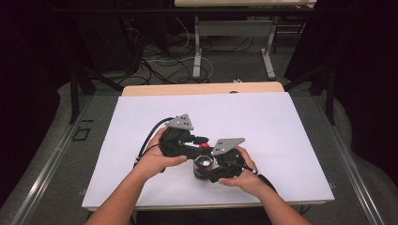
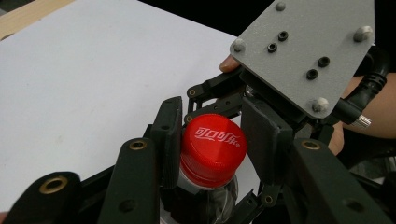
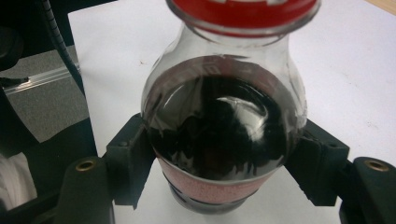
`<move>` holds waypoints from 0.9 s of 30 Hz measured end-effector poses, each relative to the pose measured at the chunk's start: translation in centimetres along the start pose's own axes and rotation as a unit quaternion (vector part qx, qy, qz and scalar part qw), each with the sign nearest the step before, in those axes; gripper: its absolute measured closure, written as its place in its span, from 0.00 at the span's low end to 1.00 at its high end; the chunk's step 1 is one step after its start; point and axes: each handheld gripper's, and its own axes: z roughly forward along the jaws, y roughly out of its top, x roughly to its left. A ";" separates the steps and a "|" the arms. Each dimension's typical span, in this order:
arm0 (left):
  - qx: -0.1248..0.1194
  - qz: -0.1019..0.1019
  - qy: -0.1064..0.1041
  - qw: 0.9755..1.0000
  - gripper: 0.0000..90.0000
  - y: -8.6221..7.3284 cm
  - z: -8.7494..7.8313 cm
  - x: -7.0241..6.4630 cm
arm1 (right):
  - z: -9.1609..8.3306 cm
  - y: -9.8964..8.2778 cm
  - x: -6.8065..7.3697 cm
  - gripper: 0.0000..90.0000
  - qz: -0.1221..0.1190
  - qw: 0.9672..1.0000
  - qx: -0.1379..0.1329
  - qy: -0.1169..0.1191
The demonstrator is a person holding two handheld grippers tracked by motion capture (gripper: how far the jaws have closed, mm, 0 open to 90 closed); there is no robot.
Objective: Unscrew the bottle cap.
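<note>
Near the front edge of the white surface (image 1: 281,117) stands a small clear plastic bottle of dark drink (image 3: 219,126). The right tool (image 3: 219,163) clamps its body; the left tool (image 2: 212,140) is closed around its red screw cap (image 2: 212,149).

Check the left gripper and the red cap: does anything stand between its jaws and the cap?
Nothing visible does. The left gripper has its pads against the red cap; the right gripper clamps the bottle body.
</note>
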 end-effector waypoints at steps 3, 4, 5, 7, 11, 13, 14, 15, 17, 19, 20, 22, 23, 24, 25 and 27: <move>-0.001 -0.021 0.027 0.999 0.68 0.0 0.0 -0.6 | 0.1 -0.1 -0.1 0.34 0.004 1.000 -0.006 -0.010; -0.012 -0.029 0.045 0.999 0.68 0.0 0.2 -0.9 | 0.1 -0.1 -0.1 0.34 0.005 1.000 -0.006 -0.013; -0.016 -0.035 0.057 0.998 0.68 0.0 0.3 -1.2 | 0.0 0.0 -0.2 0.34 0.008 1.000 -0.005 -0.014; -0.021 -0.047 0.085 0.995 0.68 0.0 0.5 -1.7 | -0.1 0.0 -0.2 0.34 0.010 1.000 -0.001 -0.020; -0.033 -0.055 0.139 0.988 0.68 -0.1 1.2 -2.8 | 0.0 -0.1 -0.3 0.34 0.015 0.999 0.002 -0.038; -0.029 -0.053 0.140 0.988 0.68 0.0 1.2 -2.8 | 0.0 -0.2 -0.3 0.34 0.012 0.999 -0.003 -0.042; -0.032 -0.057 0.137 0.988 0.68 0.0 1.2 -2.8 | 0.0 -0.1 -0.4 0.34 0.015 0.999 -0.002 -0.041; -0.034 -0.054 0.131 0.989 0.67 0.1 1.2 -2.7 | 0.0 -0.2 -0.4 0.34 0.015 0.999 -0.006 -0.044; -0.031 -0.054 0.121 0.991 0.65 0.1 1.0 -2.4 | -0.2 -0.1 -0.4 0.34 0.014 0.999 0.000 -0.034; -0.032 -0.055 0.110 0.992 0.60 0.2 0.7 -2.3 | -0.2 -0.1 -0.5 0.34 0.014 0.999 -0.006 -0.033; -0.035 -0.056 0.104 0.992 0.58 0.3 0.5 -2.3 | -0.2 -0.1 -0.5 0.34 0.014 0.999 -0.006 -0.032; -0.026 -0.047 0.095 0.994 0.52 0.5 0.1 -2.2 | -0.2 -0.1 -0.5 0.34 0.016 0.999 -0.011 -0.032; -0.025 -0.046 0.092 0.994 0.50 0.6 0.0 -2.2 | -0.2 -0.1 -0.5 0.34 0.018 0.999 -0.011 -0.029; -0.025 -0.040 0.086 0.995 0.48 0.7 -0.2 -2.1 | -0.2 -0.1 -0.4 0.34 0.017 0.999 -0.011 -0.027; -0.021 -0.028 0.079 0.996 0.47 0.7 -0.4 -2.0 | -0.3 -0.1 -0.4 0.34 0.017 1.000 -0.007 -0.023; -0.017 -0.018 0.067 0.997 0.45 0.8 -0.7 -1.7 | -0.3 0.0 -0.4 0.34 0.014 1.000 -0.010 -0.020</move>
